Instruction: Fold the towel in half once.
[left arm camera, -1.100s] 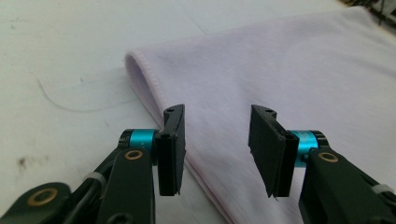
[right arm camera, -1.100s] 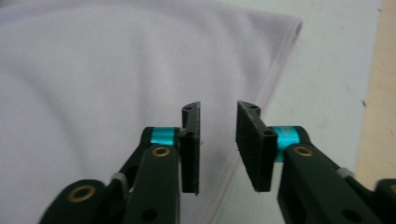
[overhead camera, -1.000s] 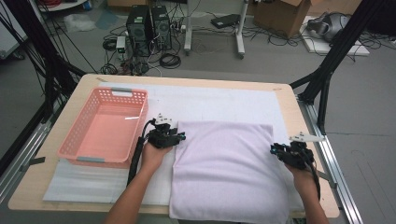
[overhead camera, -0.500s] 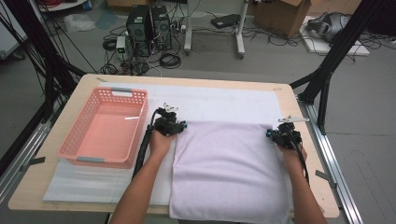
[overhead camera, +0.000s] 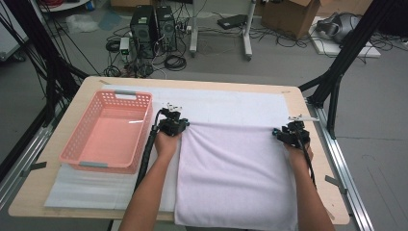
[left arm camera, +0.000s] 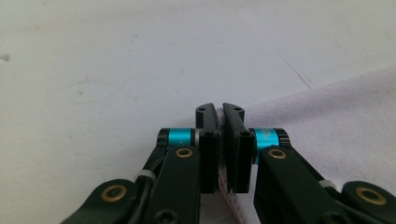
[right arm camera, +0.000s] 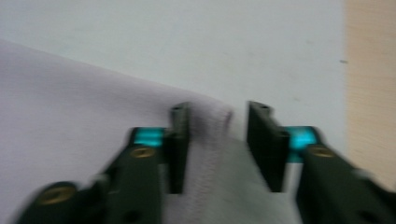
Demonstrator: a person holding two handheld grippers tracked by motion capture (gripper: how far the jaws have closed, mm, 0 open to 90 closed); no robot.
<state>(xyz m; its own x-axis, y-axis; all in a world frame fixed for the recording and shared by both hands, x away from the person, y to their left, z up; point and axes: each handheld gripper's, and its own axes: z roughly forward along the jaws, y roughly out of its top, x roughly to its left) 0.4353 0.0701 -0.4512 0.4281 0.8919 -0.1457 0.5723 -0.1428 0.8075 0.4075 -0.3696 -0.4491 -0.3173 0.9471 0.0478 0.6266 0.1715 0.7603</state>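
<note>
Left gripper [left arm camera: 220, 140] pinches the towel's [overhead camera: 235, 173] corner; right gripper [right arm camera: 219, 149], jaws apart, may skew it.

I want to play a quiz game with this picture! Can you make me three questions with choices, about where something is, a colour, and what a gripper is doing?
1. Where is the basket?
A. left of the towel
B. on the towel
C. on the floor

2. What colour is the basket?
A. blue
B. pink
C. green

3. How is the left gripper?
A. wide open
B. lying in the basket
C. shut on the towel

Answers: 1 A, it sits beside the towel's left edge. 2 B, its walls are pink. 3 C, cloth is pinched between its closed jaws.
</note>
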